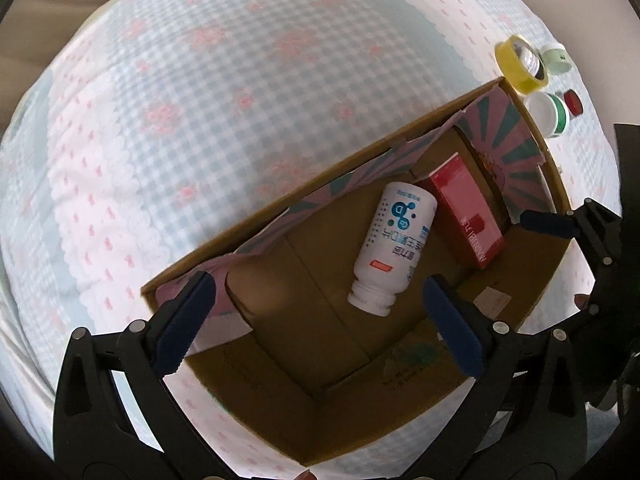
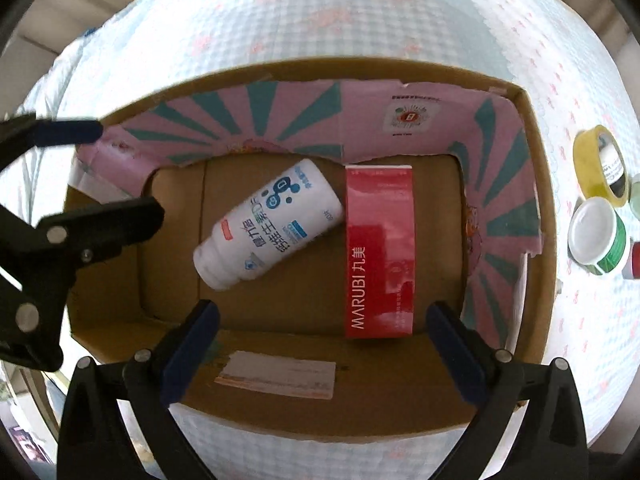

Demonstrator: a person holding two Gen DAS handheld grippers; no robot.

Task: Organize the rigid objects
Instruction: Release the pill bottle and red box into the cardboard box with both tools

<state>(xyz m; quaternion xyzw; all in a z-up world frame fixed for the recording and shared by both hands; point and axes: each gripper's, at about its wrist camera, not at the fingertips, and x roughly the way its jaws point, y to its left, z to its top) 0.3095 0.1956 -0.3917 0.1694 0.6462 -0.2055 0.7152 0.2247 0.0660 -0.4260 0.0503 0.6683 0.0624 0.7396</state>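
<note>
An open cardboard box (image 1: 256, 412) (image 2: 280, 412) with pink and teal flaps lies on the bed. Inside it a white bottle (image 1: 394, 242) (image 2: 268, 224) lies on its side next to a red MARUBI carton (image 1: 468, 216) (image 2: 378, 252). My left gripper (image 1: 320, 320) is open and empty above the box's near left side. My right gripper (image 2: 322, 352) is open and empty above the box's near wall. The left gripper also shows at the left of the right wrist view (image 2: 92, 172), and the right gripper's fingers (image 1: 548, 224) show at the right of the left wrist view.
Outside the box on the checked bedspread (image 1: 200, 120) (image 2: 320, 8) stand a yellow tape roll (image 1: 520, 64) (image 2: 596, 164), a green-and-white tape roll (image 1: 550, 114) (image 2: 596, 236), a pale green roll (image 1: 556, 60) and a small red item (image 1: 572, 102) (image 2: 634, 260).
</note>
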